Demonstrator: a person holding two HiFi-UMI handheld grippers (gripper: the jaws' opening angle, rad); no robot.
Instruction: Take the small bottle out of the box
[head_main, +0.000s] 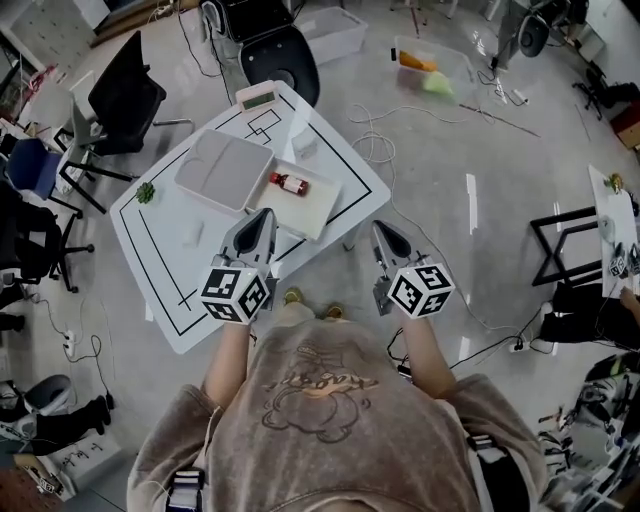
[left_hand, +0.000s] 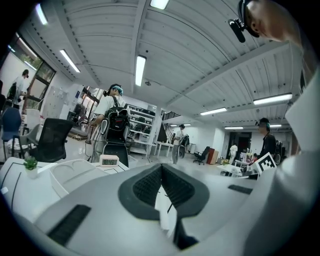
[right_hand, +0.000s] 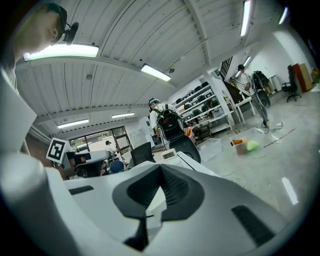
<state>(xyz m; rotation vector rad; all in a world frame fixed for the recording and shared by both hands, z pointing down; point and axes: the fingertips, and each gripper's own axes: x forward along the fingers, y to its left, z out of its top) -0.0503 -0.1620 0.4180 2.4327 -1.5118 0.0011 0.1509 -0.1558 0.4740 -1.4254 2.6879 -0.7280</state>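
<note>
The small bottle (head_main: 290, 183), brown-red with a white cap, lies on its side in the open white box (head_main: 322, 210) on the white table (head_main: 165, 290). The box's lid (head_main: 223, 170) lies flat to its left. My left gripper (head_main: 264, 218) hovers over the table just in front of the box, its jaws shut with nothing between them, as the left gripper view (left_hand: 161, 169) also shows. My right gripper (head_main: 381, 230) is held off the table's right edge above the floor, shut and empty too (right_hand: 160, 169). Neither gripper view shows the bottle.
A small digital clock (head_main: 258, 98) stands at the table's far corner, a tiny green plant (head_main: 146, 192) at its left edge, and a small white block (head_main: 192, 233) near the front. Black chairs (head_main: 125, 95) stand beyond the table. A clear bin (head_main: 432, 65) and cables lie on the floor.
</note>
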